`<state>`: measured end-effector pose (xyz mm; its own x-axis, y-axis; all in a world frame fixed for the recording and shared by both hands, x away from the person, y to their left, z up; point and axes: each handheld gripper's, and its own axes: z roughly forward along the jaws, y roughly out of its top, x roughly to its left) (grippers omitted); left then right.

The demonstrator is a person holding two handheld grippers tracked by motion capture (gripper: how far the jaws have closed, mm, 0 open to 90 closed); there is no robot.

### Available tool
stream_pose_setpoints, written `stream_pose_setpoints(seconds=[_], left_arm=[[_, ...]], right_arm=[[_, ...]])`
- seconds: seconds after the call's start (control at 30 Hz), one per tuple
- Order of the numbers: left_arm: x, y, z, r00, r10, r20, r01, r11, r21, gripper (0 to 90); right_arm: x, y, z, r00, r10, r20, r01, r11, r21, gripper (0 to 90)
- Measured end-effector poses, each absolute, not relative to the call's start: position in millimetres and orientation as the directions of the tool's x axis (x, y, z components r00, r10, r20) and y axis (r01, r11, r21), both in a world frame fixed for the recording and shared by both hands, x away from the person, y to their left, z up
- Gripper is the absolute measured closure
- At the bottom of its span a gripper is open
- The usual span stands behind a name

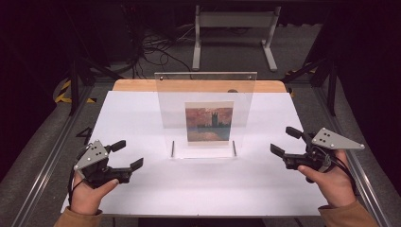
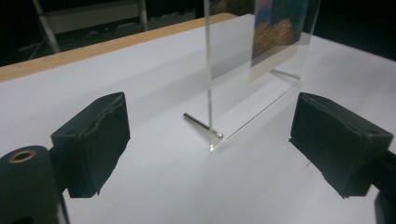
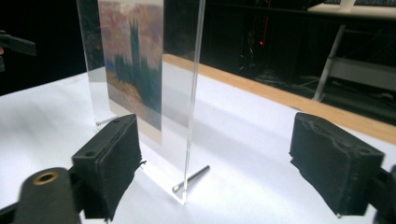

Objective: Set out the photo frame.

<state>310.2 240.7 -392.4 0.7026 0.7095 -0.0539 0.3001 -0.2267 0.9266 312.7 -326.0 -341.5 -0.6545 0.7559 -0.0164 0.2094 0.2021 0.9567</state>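
A clear acrylic frame (image 1: 205,101) stands upright at the middle of the white table (image 1: 142,189), on two thin metal pins. Inside it is a small painting (image 1: 209,122) of towers under a red sky. My left gripper (image 1: 127,154) is open at the front left, low over the table, well short of the frame's left edge (image 2: 208,70). My right gripper (image 1: 285,141) is open at the front right, facing the frame's right edge (image 3: 194,93). Nothing lies between the jaws of either one. The painting (image 3: 133,60) shows through the acrylic in the right gripper view.
A wooden strip (image 1: 198,85) runs along the table's far edge. Behind the table stand a white metal stand (image 1: 234,33) and tangled cables (image 1: 151,45) on the floor. Metal rails (image 1: 52,156) flank the table on both sides.
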Motion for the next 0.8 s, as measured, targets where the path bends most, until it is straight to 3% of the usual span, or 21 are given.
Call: stream_pose_setpoints(seconds=[0.43,0.8], left_arm=[[309,254,-427,0.691,0.714,-0.111,0.34,-0.185,0.922,9.7],[310,255,-447,0.684,0.723,-0.098,0.34,-0.197,0.919,9.2]], right_arm=[[311,-335,-385,-0.635,0.772,0.033,0.277,0.188,0.942,11.2],[314,-338,-427,-0.619,0.783,0.063,0.331,0.187,0.925,9.9]])
